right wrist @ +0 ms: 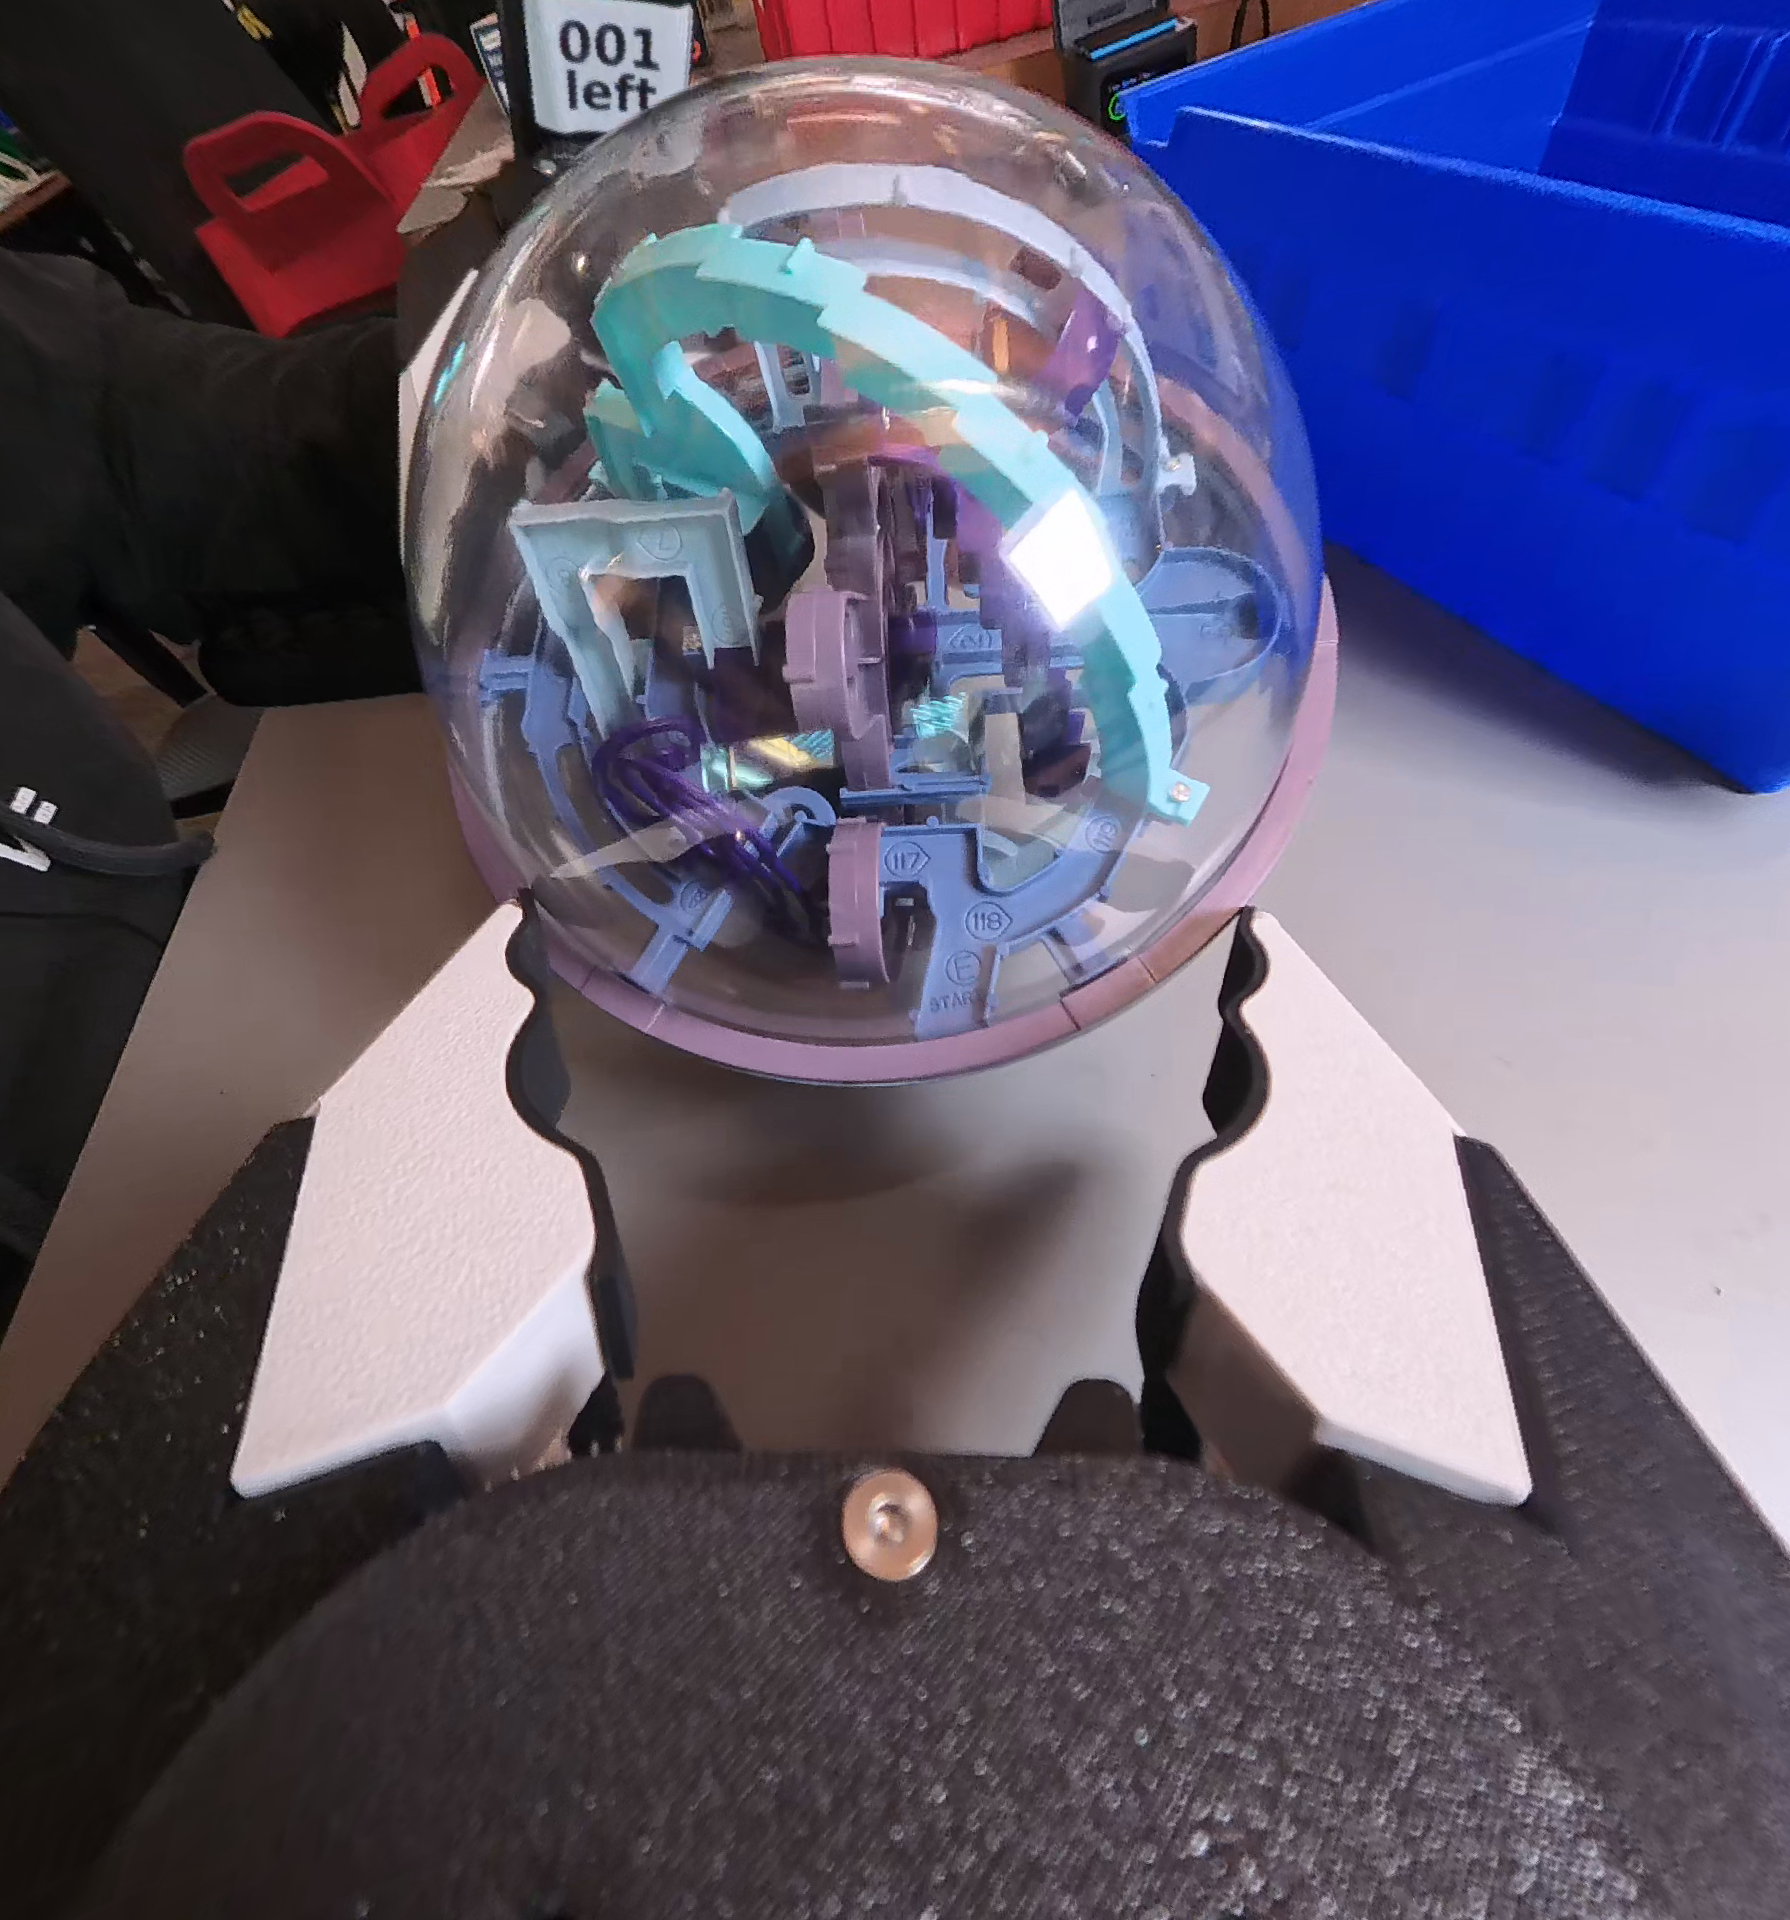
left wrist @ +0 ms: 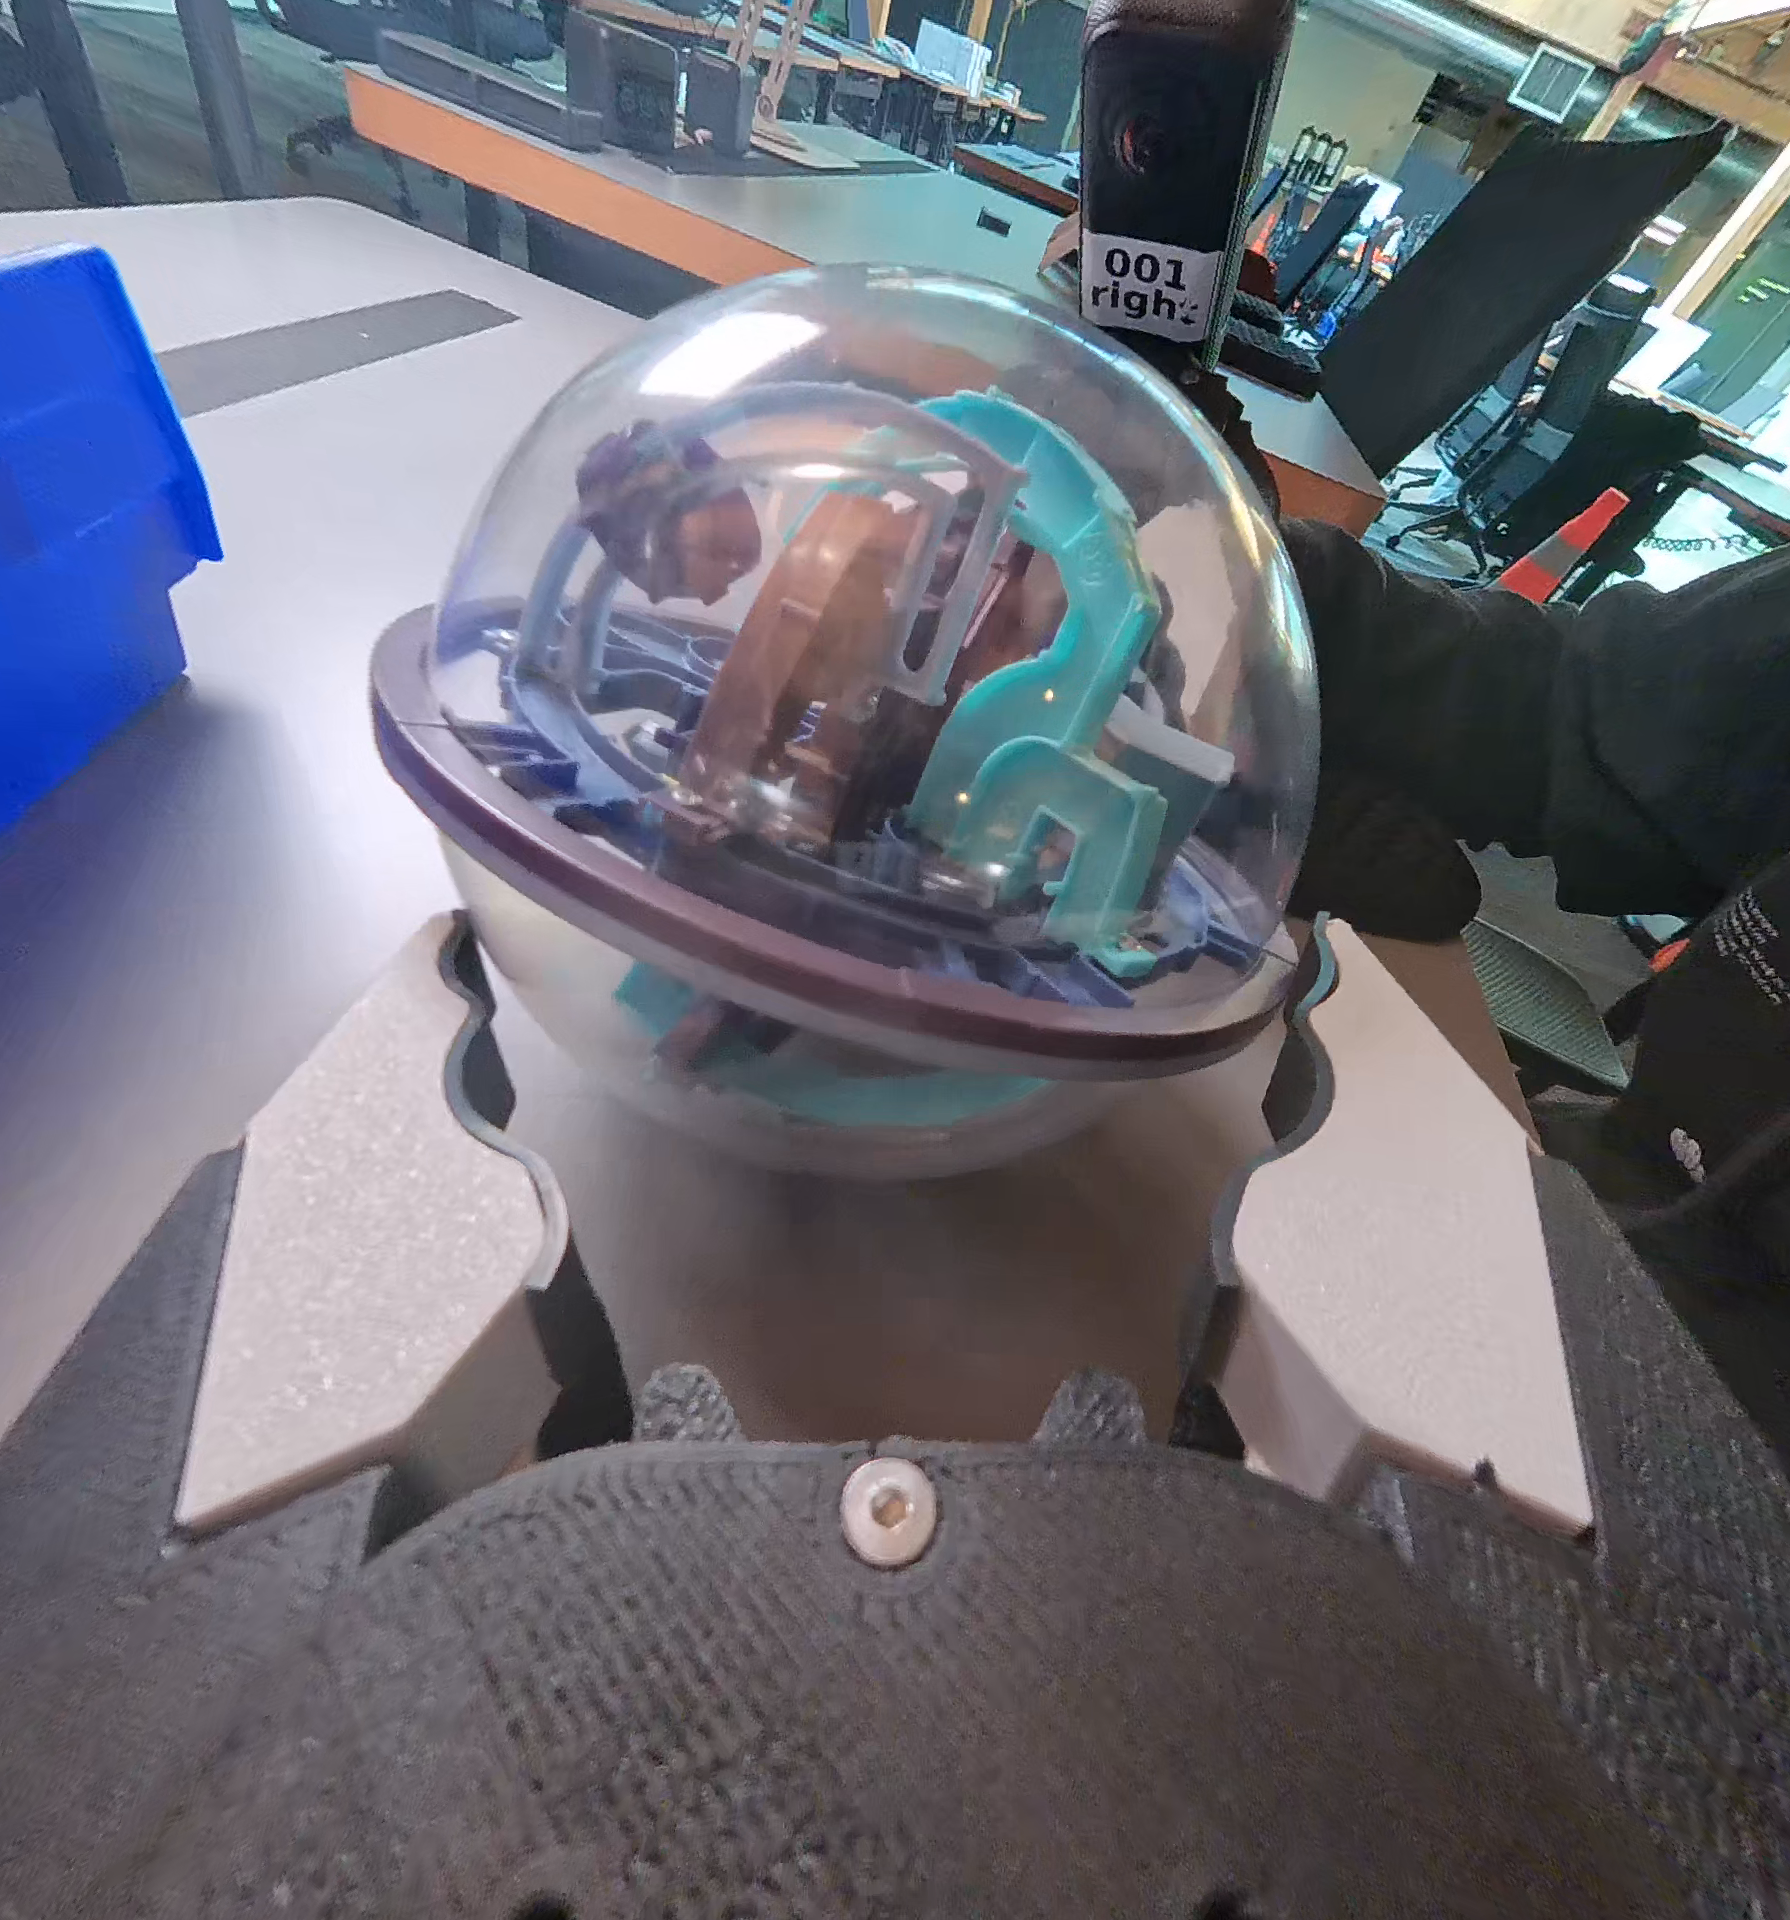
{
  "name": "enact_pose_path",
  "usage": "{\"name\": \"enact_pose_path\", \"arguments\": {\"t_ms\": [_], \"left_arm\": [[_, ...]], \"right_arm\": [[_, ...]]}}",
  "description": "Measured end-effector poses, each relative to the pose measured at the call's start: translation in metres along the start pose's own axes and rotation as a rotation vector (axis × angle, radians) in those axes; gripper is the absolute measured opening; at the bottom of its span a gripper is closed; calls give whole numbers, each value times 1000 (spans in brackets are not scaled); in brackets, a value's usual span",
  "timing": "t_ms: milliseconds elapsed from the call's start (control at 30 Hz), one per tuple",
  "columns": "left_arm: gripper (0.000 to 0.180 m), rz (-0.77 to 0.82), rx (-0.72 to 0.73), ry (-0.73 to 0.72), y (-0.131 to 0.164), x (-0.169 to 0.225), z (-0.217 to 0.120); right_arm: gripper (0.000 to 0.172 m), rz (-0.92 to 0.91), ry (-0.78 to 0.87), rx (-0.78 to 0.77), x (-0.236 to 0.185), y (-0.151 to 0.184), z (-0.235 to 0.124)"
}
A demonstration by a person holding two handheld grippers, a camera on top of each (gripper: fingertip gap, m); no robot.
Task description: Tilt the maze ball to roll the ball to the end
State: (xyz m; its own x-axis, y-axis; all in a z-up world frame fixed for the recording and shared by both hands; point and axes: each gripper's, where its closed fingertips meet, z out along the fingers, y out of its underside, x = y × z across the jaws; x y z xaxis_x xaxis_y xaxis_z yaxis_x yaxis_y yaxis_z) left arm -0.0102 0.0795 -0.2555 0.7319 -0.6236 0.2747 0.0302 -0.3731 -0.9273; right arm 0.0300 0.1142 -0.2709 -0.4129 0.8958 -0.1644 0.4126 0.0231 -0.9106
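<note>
Dark textured housing fills the near edge of both wrist views, with pale fingers reaching forward from it.

Left wrist view, left to right: blue bin (left wrist: pixel 39 540) on the grey table (left wrist: pixel 351 343); maze ball (left wrist: pixel 870 582) centre; black sleeve (left wrist: pixel 1545 707) behind it; orange cone (left wrist: pixel 1566 551) far off. Left gripper (left wrist: pixel 886 935) straddles the sphere low down. One tip meets the clear lower shell and the other meets the dark purple rim (left wrist: pixel 766 914). It reads as clamped on the ball, though blur here makes the press hard to confirm.

Right wrist view: right gripper (right wrist: pixel 886 925) comes from the opposite side, both tips set against the pink-looking rim (right wrist: pixel 870 1049), clenched on the sphere. The bin (right wrist: pixel 1545 416) sits to the right.

Position: the ball sits between the two grippers, rim canted in the left view. A shadow under it suggests it is lifted off the table.

Doing the step well (judgement):
- Keep both holds firm, since the clear shell is smooth and will likely slip if either hold loosens.
- Tilt slowly, both wrists together, in small corrections.
- Watch the track, not the shell.

Count:
- maze ball: one
- grippers: two
- blue bin: one
- cone: one
- small rolling ball inside: not found with any certainty; several glints among the teal, blue and purple tracks could be it
</note>
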Motion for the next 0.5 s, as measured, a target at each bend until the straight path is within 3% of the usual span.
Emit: {"name": "enact_pose_path", "arguments": {"t_ms": [500], "left_arm": [[145, 295, -69, 8, 9, 6, -6]], "right_arm": [[107, 109, -176, 94, -12, -7, -12]]}}
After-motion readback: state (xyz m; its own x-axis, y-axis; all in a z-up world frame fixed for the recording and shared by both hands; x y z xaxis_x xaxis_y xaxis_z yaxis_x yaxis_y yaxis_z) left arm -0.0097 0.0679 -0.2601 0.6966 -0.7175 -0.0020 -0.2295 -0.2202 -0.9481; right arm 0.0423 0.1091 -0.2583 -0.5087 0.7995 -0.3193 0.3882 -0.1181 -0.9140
